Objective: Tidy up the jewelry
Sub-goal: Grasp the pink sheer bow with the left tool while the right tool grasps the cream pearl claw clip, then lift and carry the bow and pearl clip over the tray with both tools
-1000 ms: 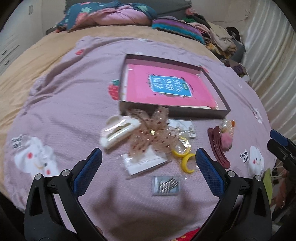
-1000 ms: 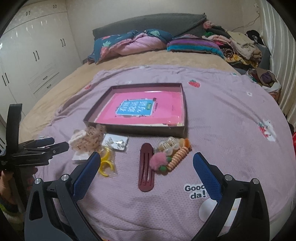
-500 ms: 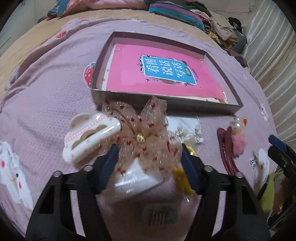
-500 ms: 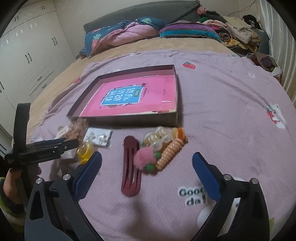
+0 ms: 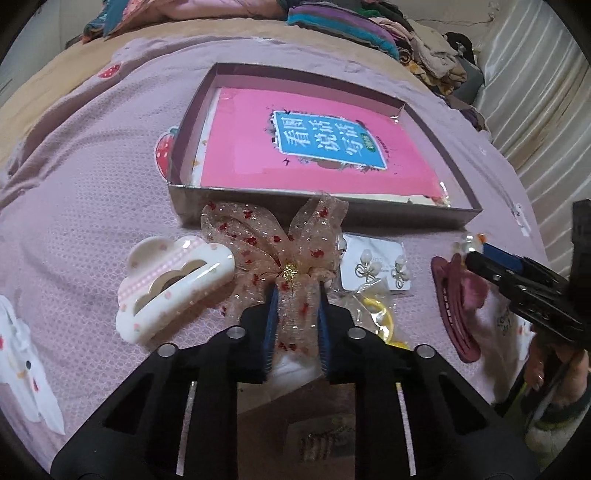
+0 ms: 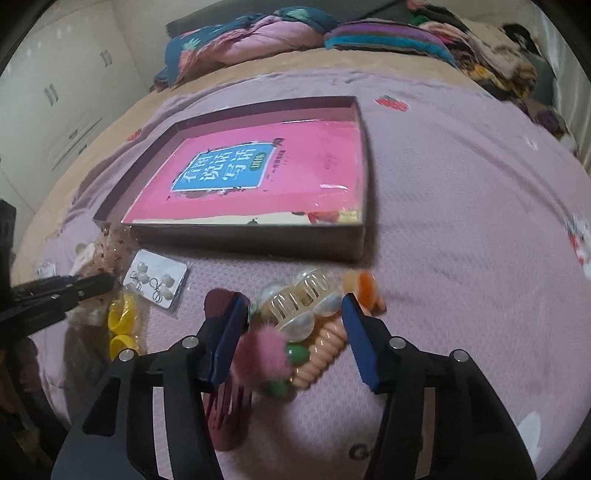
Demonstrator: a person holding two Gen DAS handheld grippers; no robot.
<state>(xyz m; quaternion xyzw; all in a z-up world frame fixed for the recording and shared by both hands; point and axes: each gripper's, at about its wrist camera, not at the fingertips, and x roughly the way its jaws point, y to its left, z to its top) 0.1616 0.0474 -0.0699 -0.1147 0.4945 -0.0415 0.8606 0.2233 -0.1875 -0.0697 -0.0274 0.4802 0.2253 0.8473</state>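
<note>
My left gripper (image 5: 295,306) is shut on the tail of a sheer beige bow (image 5: 273,240) with red dots, lying in front of the shallow box (image 5: 192,110) that holds a pink book (image 5: 321,147). A white cloud hair claw (image 5: 173,284) lies left of the bow. My right gripper (image 6: 291,332) is open around a cluster of a clear hair claw (image 6: 303,302), a pink pompom (image 6: 264,352) and a peach coil tie (image 6: 325,354). A maroon clip (image 6: 225,402) lies under its left finger.
An earring card (image 6: 155,282) and yellow rings (image 6: 122,325) lie between the grippers. A small bag of pins (image 5: 321,441) lies under the left gripper. Piled bedding (image 6: 258,33) is at the bed's far end, wardrobes (image 6: 55,92) to the left.
My left gripper moved forward and closed on the bow. My right gripper moved forward and down and its fingers now sit on either side of the hair-tie cluster, narrower than before.
</note>
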